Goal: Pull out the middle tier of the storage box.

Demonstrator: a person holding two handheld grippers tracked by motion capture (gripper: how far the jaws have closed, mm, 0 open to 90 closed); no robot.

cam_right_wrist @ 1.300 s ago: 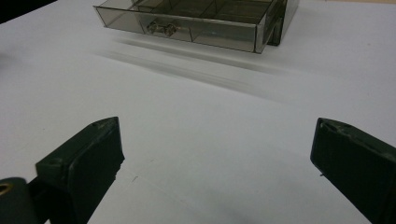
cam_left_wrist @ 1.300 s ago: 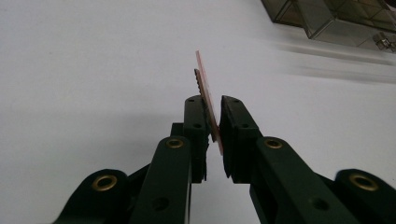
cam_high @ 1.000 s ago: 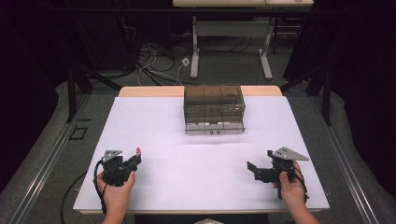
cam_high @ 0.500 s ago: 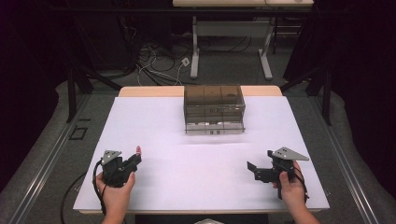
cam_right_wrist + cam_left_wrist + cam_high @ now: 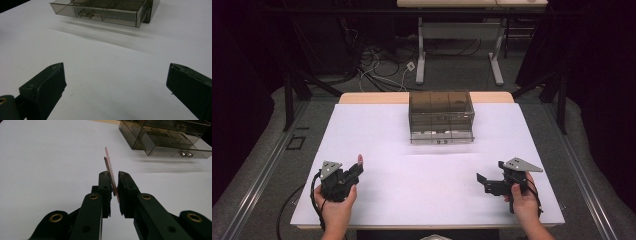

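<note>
Pink strip (image 5: 110, 165) unmoved in left tool (image 5: 113, 185), right tool (image 5: 115, 82) still agape

no text, label, brand, number or sign can be read in these pictures. the smoky clear drawer box (image 5: 441, 116) has a small dark mark low on its front in the high view, but it is too small and blurred to read. the thin pink card (image 5: 111, 173) between the jaws of the left gripper (image 5: 113, 185) is seen edge-on, so its face is hidden. the white table top (image 5: 422, 197) is plain, and the grey plate (image 5: 523, 164) on the right gripper (image 5: 486, 182) has no writing that i can make out.
</note>
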